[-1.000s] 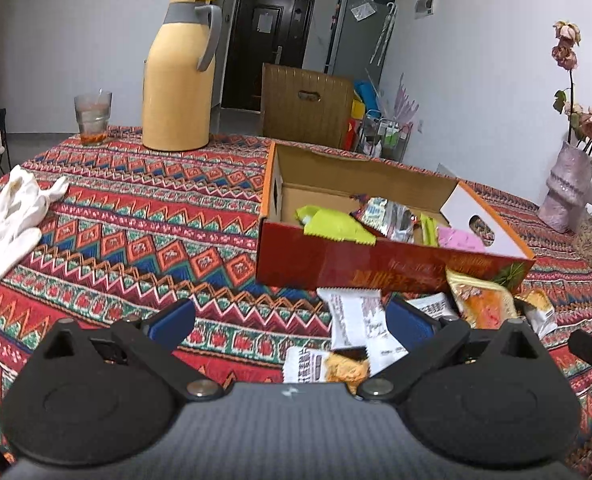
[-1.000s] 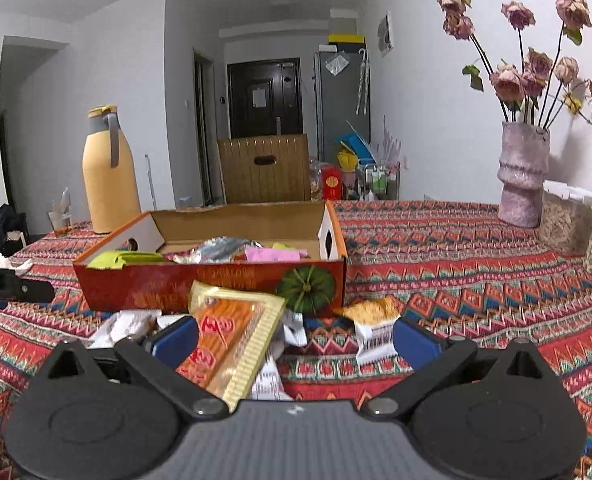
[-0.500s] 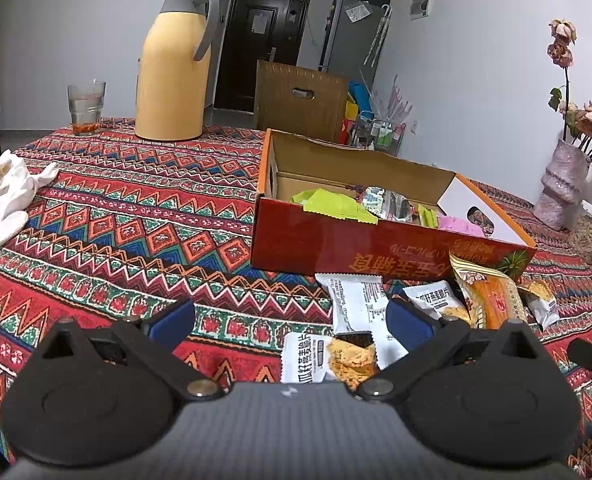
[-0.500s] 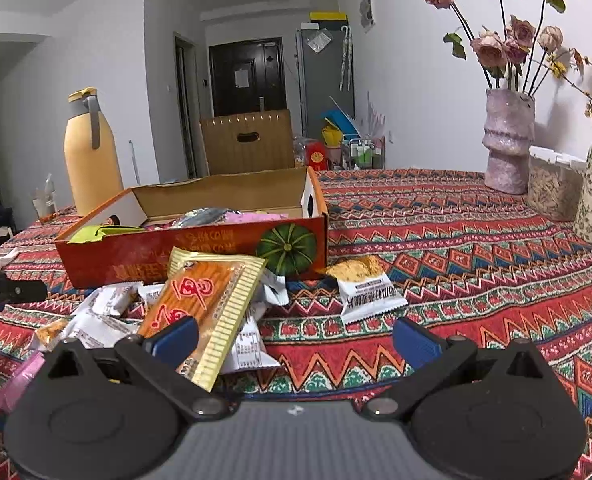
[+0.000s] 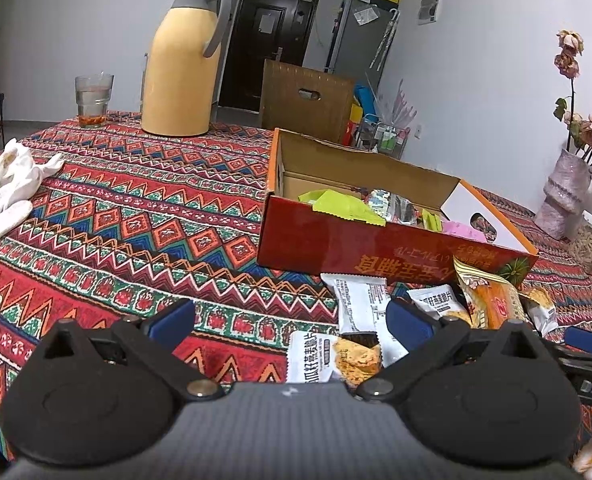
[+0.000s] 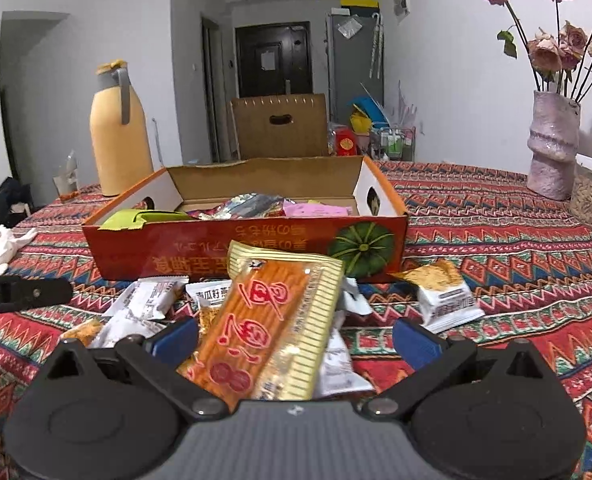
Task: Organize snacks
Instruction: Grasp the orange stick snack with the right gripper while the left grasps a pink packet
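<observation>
The orange snack packet (image 6: pixel 273 322) is long and flat, its clear orange middle printed with red characters and framed by pale gold striped edges; it lies tilted on top of the loose pile in front of the box, reaching back between the right gripper (image 6: pixel 293 336) fingers. That gripper's blue-padded jaws stand wide apart and grasp nothing. Around the packet lie small white packets (image 6: pixel 147 300) with black print, some showing golden crackers, and one white cracker packet (image 6: pixel 446 296) sits apart to the right on the patterned tablecloth (image 6: pixel 496 240). The left gripper (image 5: pixel 289 320) is likewise spread wide, holding nothing, with a white cracker packet (image 5: pixel 332 356) lying between its fingers on the cloth. The red cardboard box (image 6: pixel 247 252), open-topped with a green pumpkin printed on its front, holds a lime green packet (image 6: pixel 135 216), silvery foil wrappers (image 6: pixel 251 204) and a pink packet (image 6: pixel 316 210). Behind stand a yellow thermos jug (image 5: pixel 183 64) and a glass (image 5: pixel 93 98)
</observation>
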